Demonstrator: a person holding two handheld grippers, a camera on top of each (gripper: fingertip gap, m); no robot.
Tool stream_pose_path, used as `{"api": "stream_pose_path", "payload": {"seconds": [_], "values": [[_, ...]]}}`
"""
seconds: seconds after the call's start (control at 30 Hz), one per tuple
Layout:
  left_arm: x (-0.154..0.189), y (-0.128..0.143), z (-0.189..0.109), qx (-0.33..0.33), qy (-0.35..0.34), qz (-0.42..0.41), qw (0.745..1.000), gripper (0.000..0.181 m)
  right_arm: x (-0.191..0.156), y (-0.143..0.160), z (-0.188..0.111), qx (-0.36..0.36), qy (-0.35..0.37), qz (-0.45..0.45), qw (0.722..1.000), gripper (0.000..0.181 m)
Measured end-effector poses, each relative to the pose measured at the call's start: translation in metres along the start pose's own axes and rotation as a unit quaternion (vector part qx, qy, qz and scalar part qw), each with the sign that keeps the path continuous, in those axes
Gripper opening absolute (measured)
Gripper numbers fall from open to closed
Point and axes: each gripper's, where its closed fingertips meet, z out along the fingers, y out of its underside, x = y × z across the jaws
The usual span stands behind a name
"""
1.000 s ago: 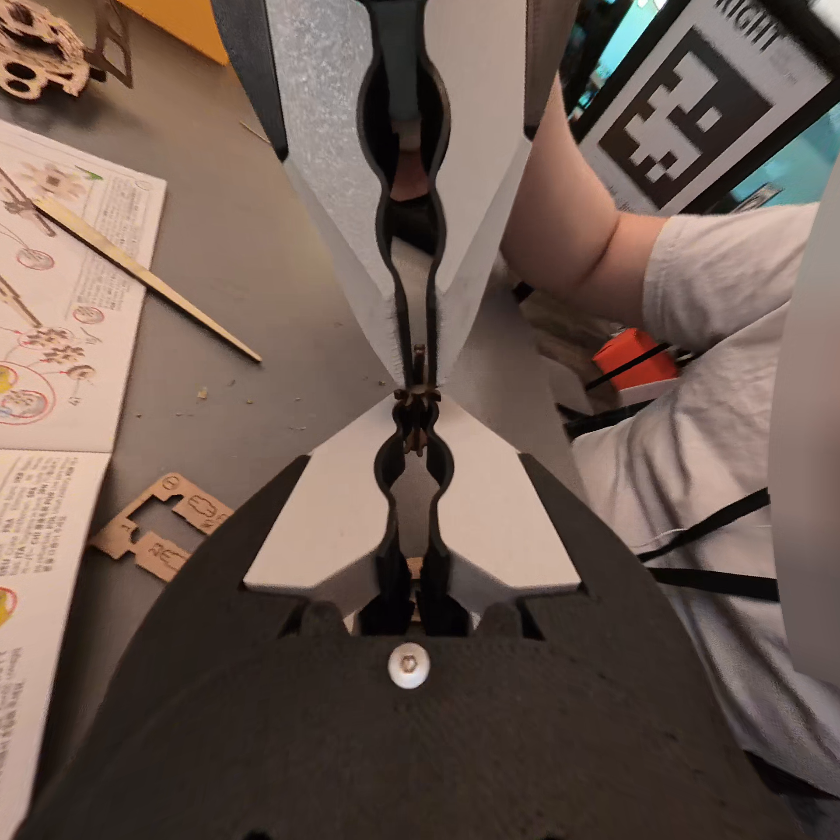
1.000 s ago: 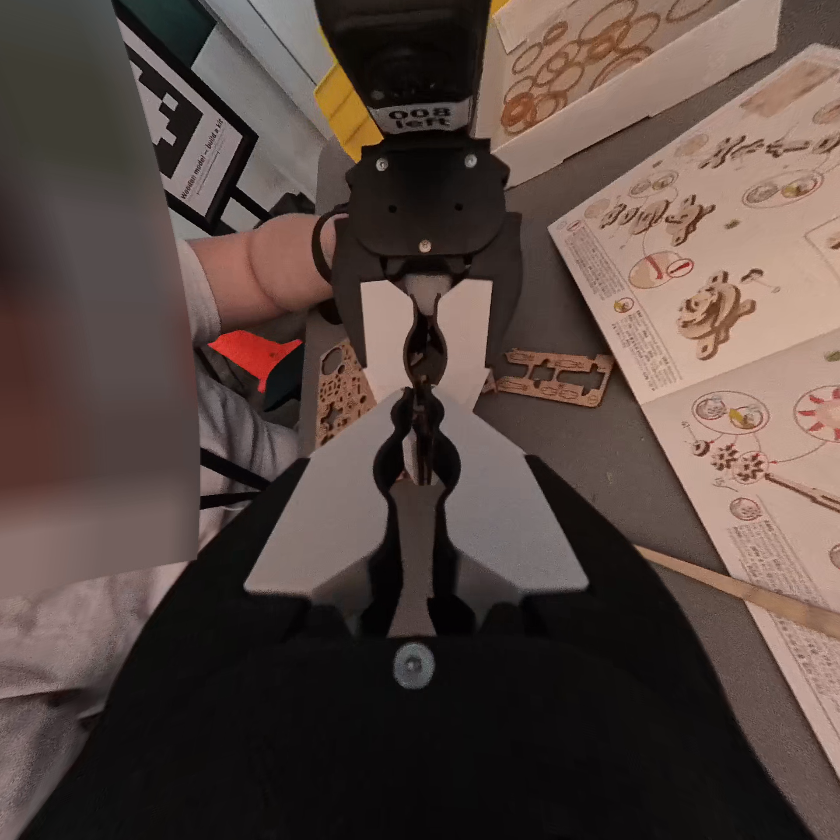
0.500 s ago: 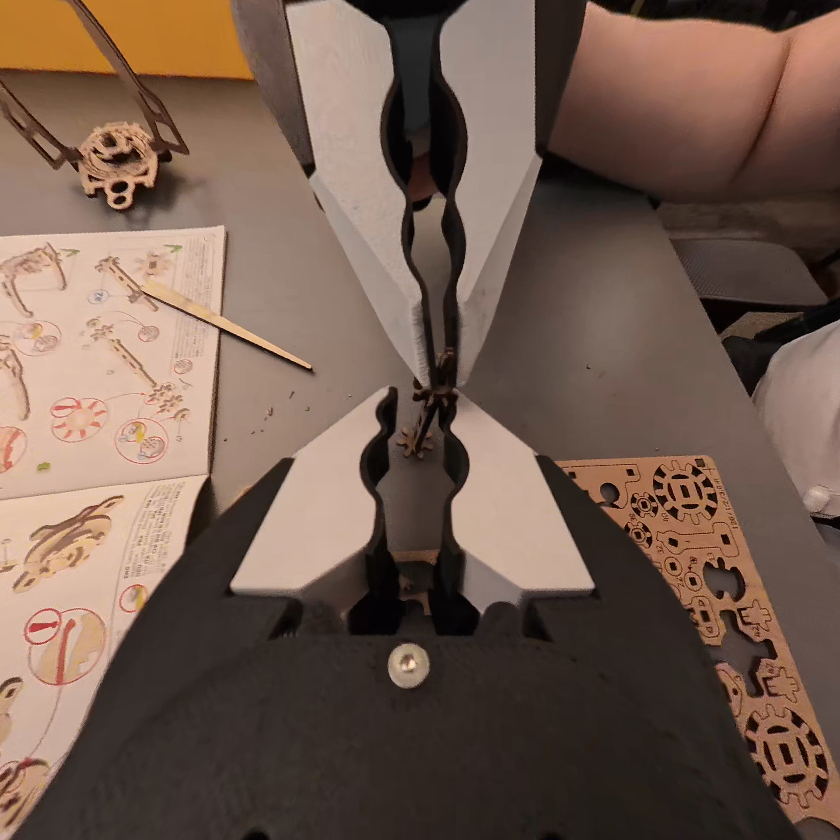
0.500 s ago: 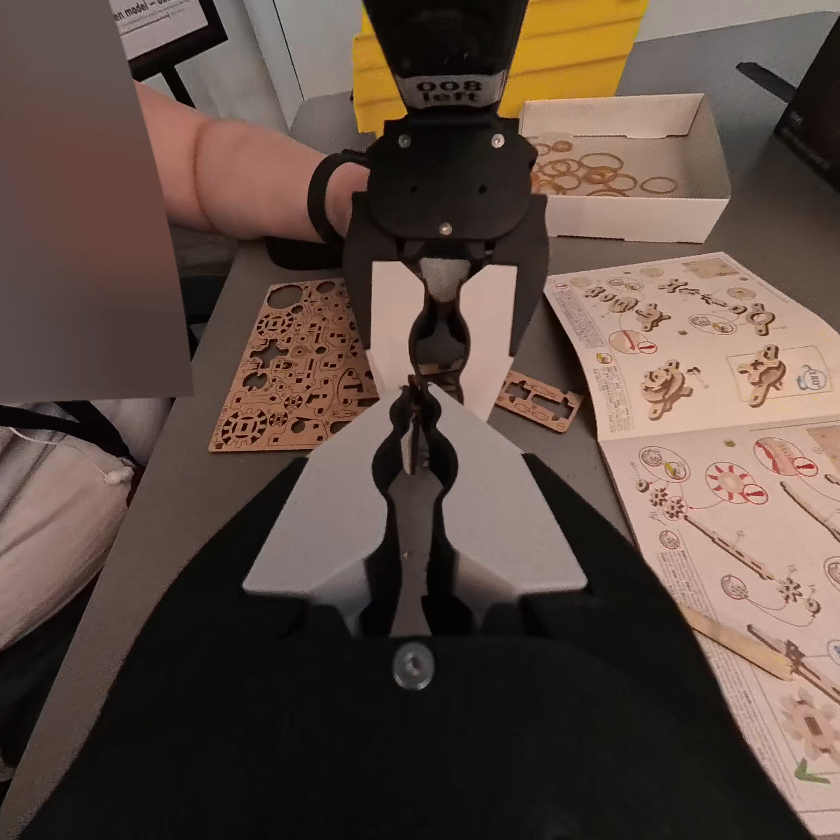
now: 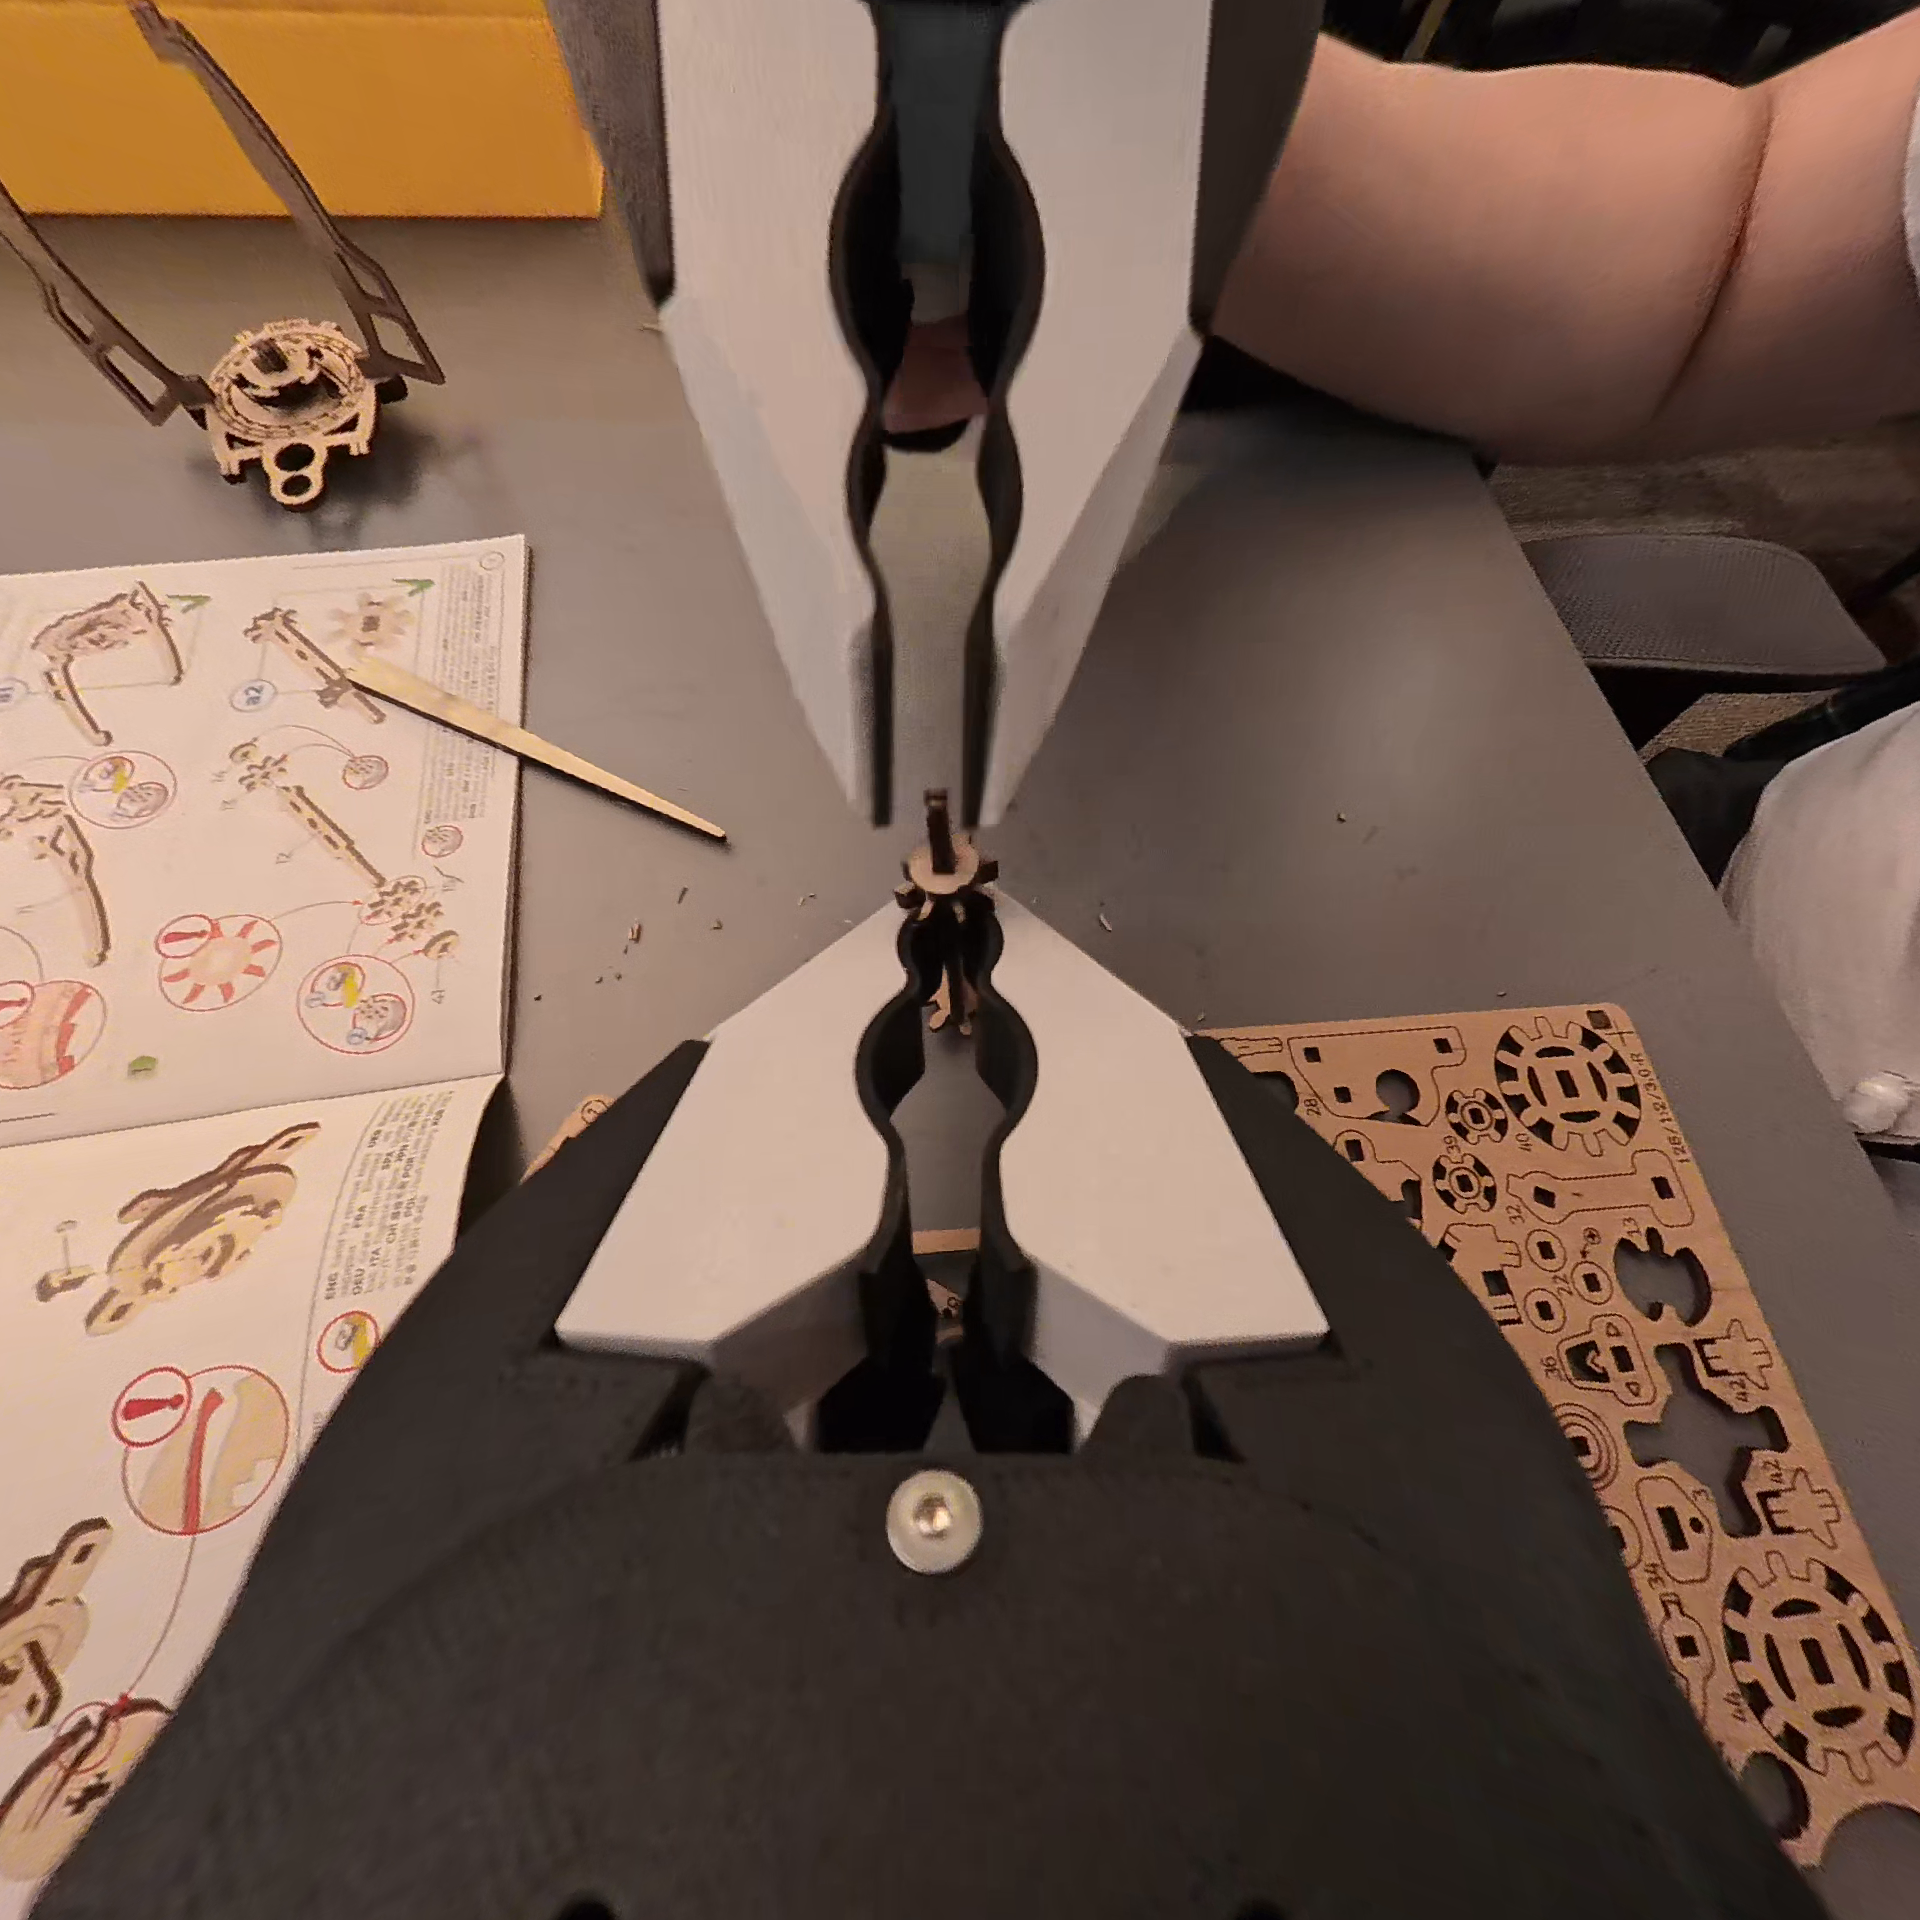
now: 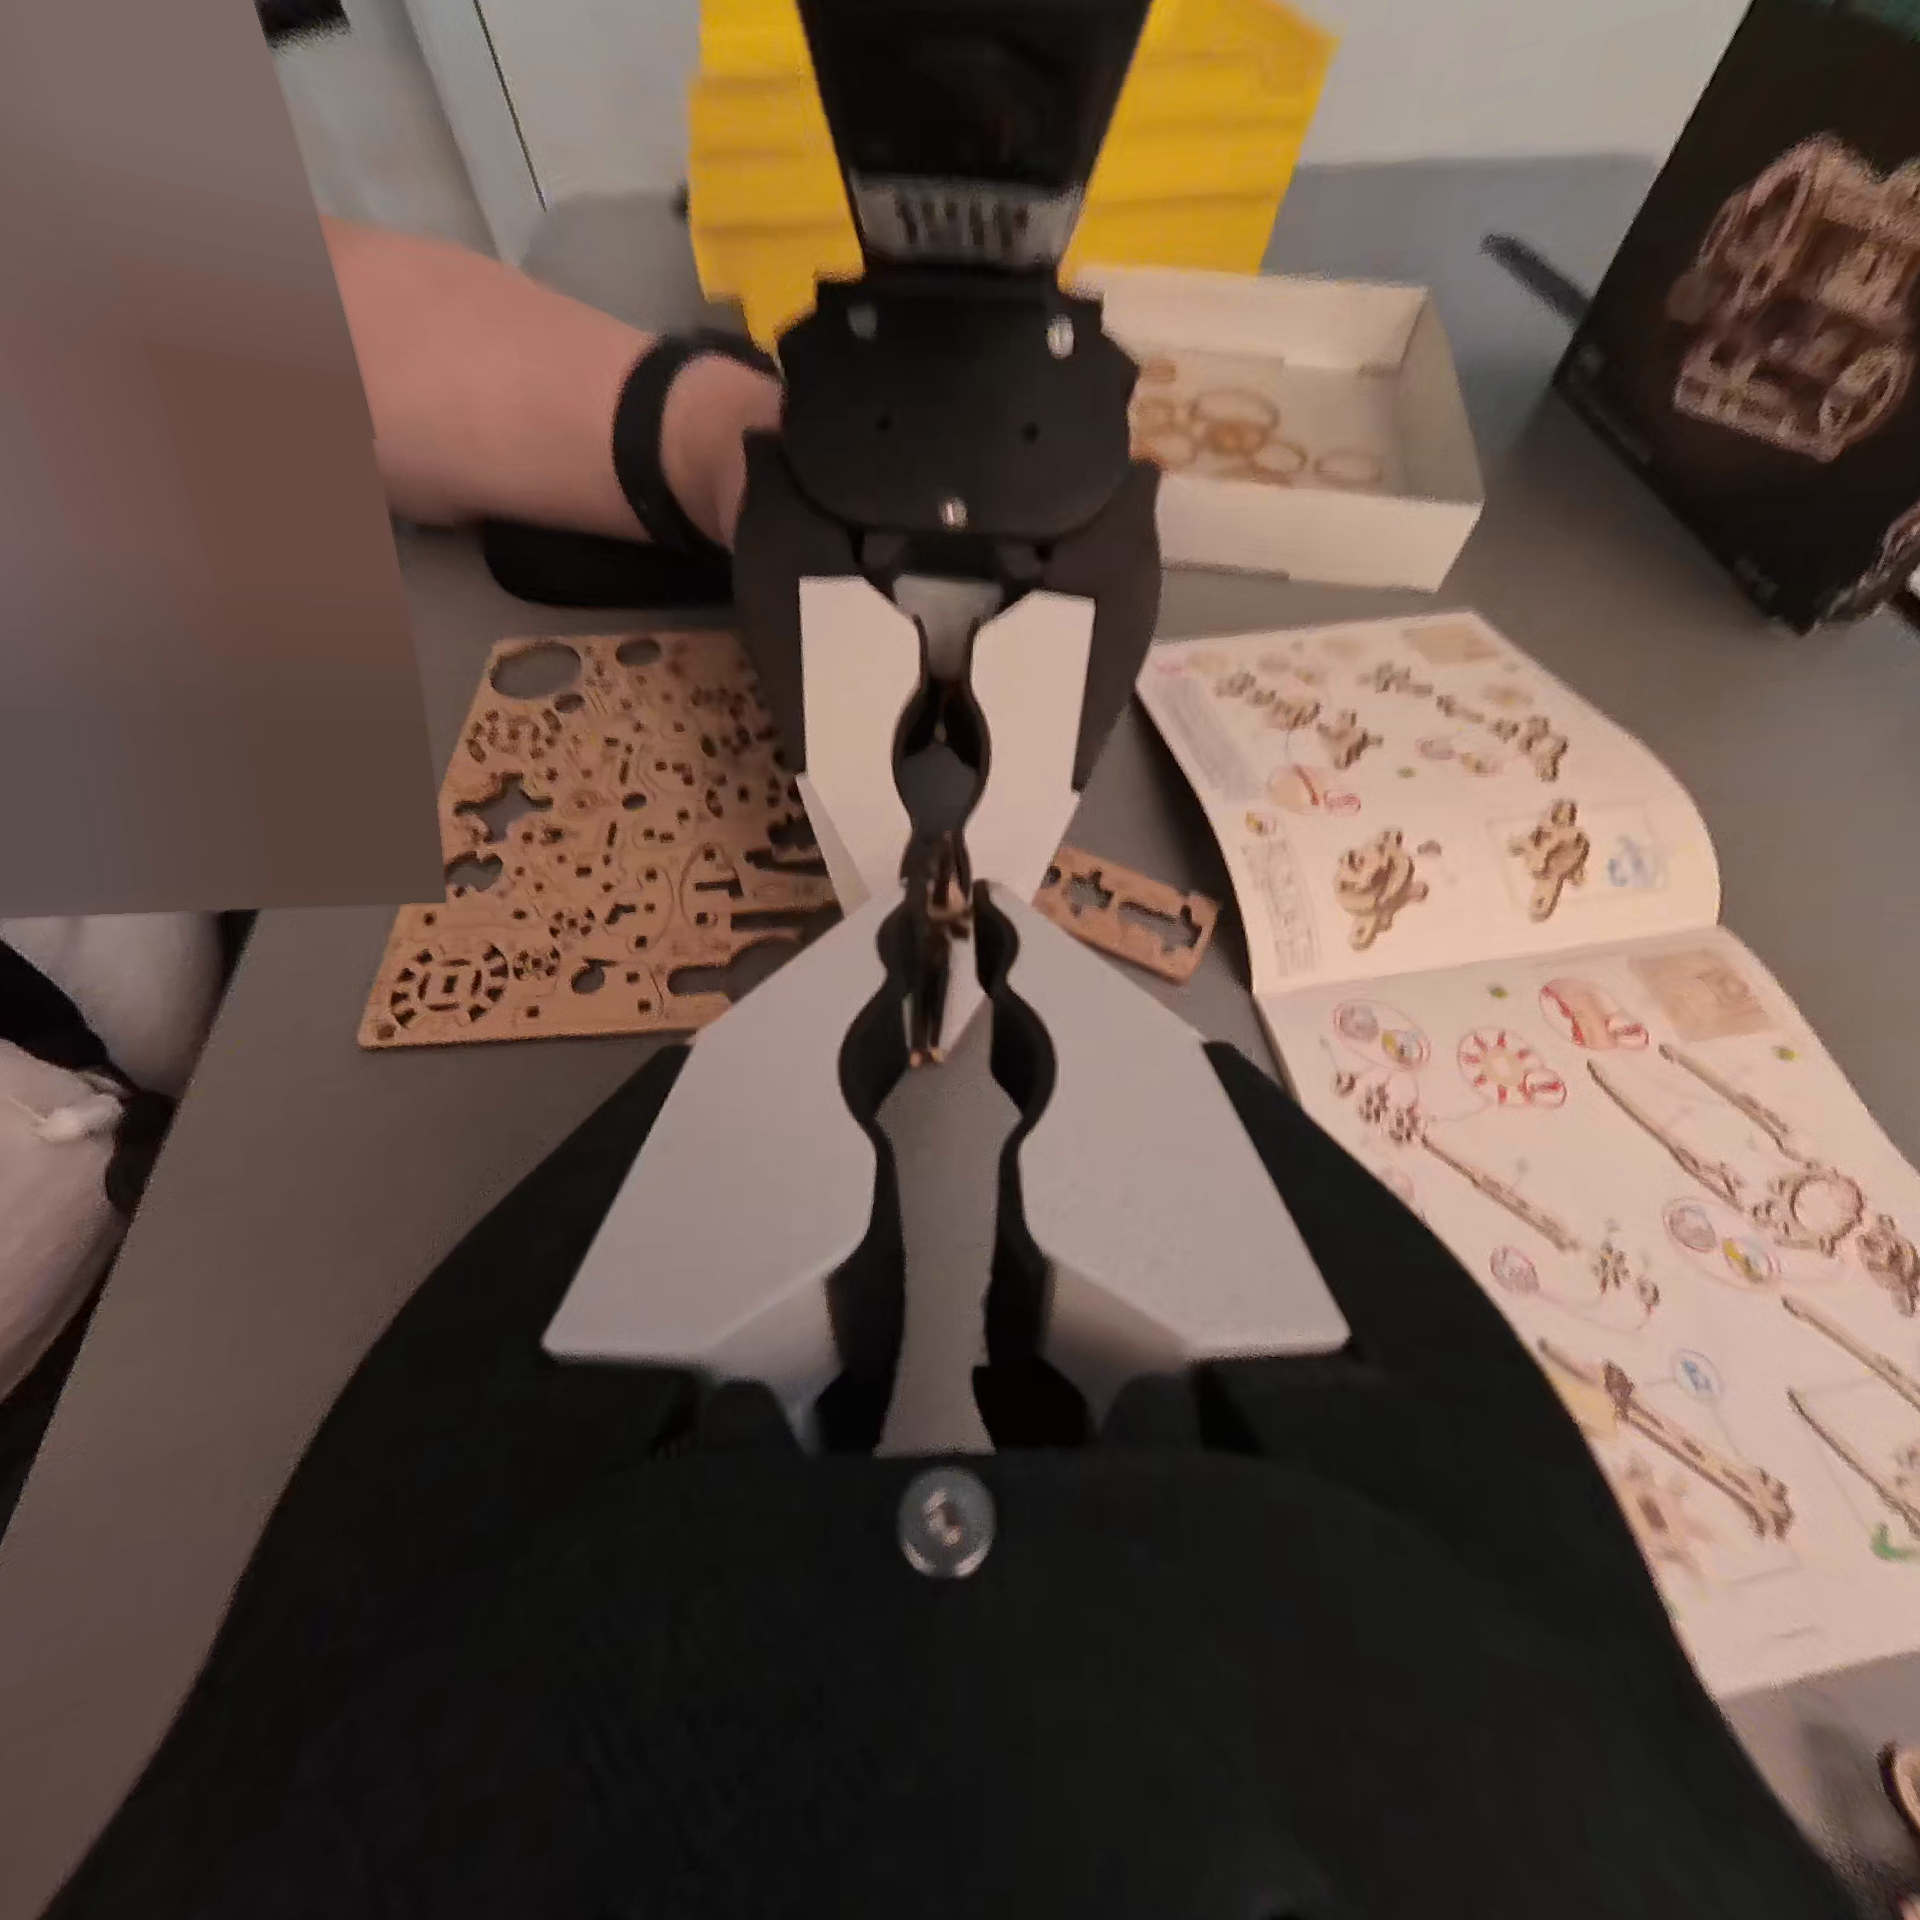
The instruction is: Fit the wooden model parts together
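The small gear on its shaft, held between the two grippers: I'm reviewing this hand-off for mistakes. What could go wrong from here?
1. The left gripper pinches the gear piece only at its very tips, so a nudge could twist it loose and drop it onto the table.
2. The thin shaft pokes between the open tips of the right gripper. Closing off-centre or pushing forward might bend or snap it.

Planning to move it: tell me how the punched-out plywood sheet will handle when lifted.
The plywood sheet looks thin, riddled with cut-outs: probably light, with narrow bridges that may snap. Lying flat on the table, it is likely awkward to pinch.
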Motion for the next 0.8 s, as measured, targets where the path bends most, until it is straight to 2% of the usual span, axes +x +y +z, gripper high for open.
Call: {"api": "stream_pose_path", "payload": {"seconds": [0.03, 0.13, 0.23, 0.37, 0.47, 0.8], "values": [[0.0, 0.0, 0.0, 0.0, 0.0, 0.001, 1.0, 0.0, 0.001, 0.005, 0.003, -0.022, 0.007, 0.002, 1.0, 0.013], [0.0, -0.001, 0.001, -0.001, -0.003, 0.007, 1.0, 0.0, -0.007, -0.004, 0.002, -0.047, 0.008, -0.003, 0.999, 0.013], [0.002, -0.001, 0.002, -0.001, -0.002, 0.014, 1.0, 0.0, -0.005, -0.008, -0.003, -0.127, 0.024, -0.017, 0.991, 0.003], [0.002, -0.001, 0.002, -0.002, -0.001, 0.017, 1.0, 0.0, -0.007, 0.0, -0.004, -0.268, 0.005, -0.01, 0.963, 0.004], [0.002, -0.001, 0.002, -0.003, -0.001, 0.019, 1.0, 0.0, -0.007, 0.012, -0.001, -0.338, -0.003, -0.011, 0.941, 0.003], [0.002, 0.0, 0.0, -0.002, -0.001, 0.021, 1.0, 0.0, -0.004, -0.004, -0.007, -0.361, 0.015, -0.022, 0.932, 0.0]]}}
